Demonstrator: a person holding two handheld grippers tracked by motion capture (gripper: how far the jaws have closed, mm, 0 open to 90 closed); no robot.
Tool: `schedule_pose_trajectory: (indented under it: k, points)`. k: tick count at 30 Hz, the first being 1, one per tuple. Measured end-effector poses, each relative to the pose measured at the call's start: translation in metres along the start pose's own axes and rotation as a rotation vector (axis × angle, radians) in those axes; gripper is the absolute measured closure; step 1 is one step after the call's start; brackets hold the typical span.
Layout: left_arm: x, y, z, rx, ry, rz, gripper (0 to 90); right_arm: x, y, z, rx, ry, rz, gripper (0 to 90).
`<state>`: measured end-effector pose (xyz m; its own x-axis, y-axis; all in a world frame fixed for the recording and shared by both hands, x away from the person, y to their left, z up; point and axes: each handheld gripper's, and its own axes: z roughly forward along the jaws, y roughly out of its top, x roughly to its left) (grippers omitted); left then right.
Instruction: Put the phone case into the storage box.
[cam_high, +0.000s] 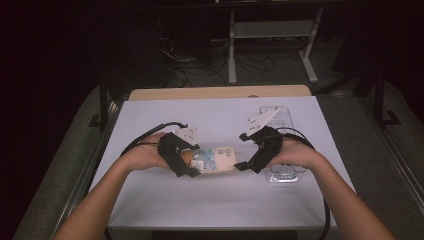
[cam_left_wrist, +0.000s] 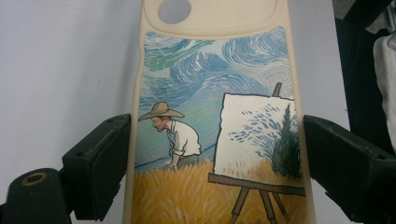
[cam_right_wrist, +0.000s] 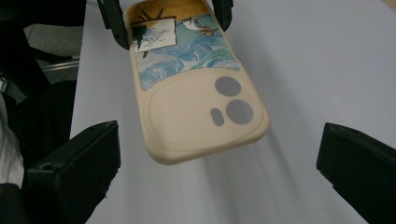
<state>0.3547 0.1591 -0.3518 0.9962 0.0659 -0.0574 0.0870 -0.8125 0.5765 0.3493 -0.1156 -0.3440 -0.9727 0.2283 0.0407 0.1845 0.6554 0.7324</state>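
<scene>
One phone case (cam_left_wrist: 219, 140) sits clamped in the left tool (cam_high: 186, 161); the right tool (cam_high: 250, 161) gapes just beside it.

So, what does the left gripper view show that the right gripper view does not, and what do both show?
Left gripper view alone: the painted man in a straw hat bending over a yellow field, seen close, with the left gripper closed on the long edges of the phone case.

Right gripper view alone: the plain beige camera end of the case with three cutouts, lifted above the white table, and the right gripper open, apart from the case.

Both: the same case, its swirling blue sky and the painted easel.
</scene>
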Motion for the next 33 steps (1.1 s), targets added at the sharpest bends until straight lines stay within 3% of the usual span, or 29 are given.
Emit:
schedule_pose_trajectory:
  k: [4, 8, 14, 16, 19, 20, 24, 29, 33]
  points:
    - [0.0, 0.002, 0.002, 0.005, -0.003, 0.009, 11.2, 0.001, 0.006, 0.004, 0.014, 0.012, -0.005, 0.0]
    - [-0.002, 0.003, 0.003, 0.003, -0.01, 0.002, 11.2, 0.0, 0.013, 0.01, 0.02, 0.022, -0.047, 0.0]
    - [-0.003, 0.007, 0.002, 0.002, -0.013, 0.023, 11.3, 0.002, 0.023, 0.02, 0.047, 0.05, -0.08, 0.0]
    - [-0.004, 0.008, 0.002, 0.001, -0.013, 0.03, 11.3, 0.004, 0.025, 0.022, 0.069, 0.056, -0.061, 0.0]
    - [-0.005, 0.009, 0.001, 0.001, -0.014, 0.038, 11.3, 0.004, 0.028, 0.028, 0.077, 0.074, -0.085, 0.0]
    - [-0.005, 0.01, 0.001, 0.001, -0.012, 0.043, 11.3, 0.006, 0.028, 0.029, 0.091, 0.076, -0.067, 0.0]
    - [-0.005, 0.011, 0.0, 0.005, -0.014, 0.056, 11.3, 0.007, 0.03, 0.035, 0.11, 0.099, -0.071, 0.0]
    - [-0.006, 0.013, 0.0, -0.002, -0.019, 0.059, 11.3, 0.006, 0.032, 0.042, 0.118, 0.103, -0.116, 0.0]
    - [-0.007, 0.014, 0.0, -0.002, -0.019, 0.068, 11.3, 0.008, 0.032, 0.048, 0.15, 0.115, -0.123, 0.0]
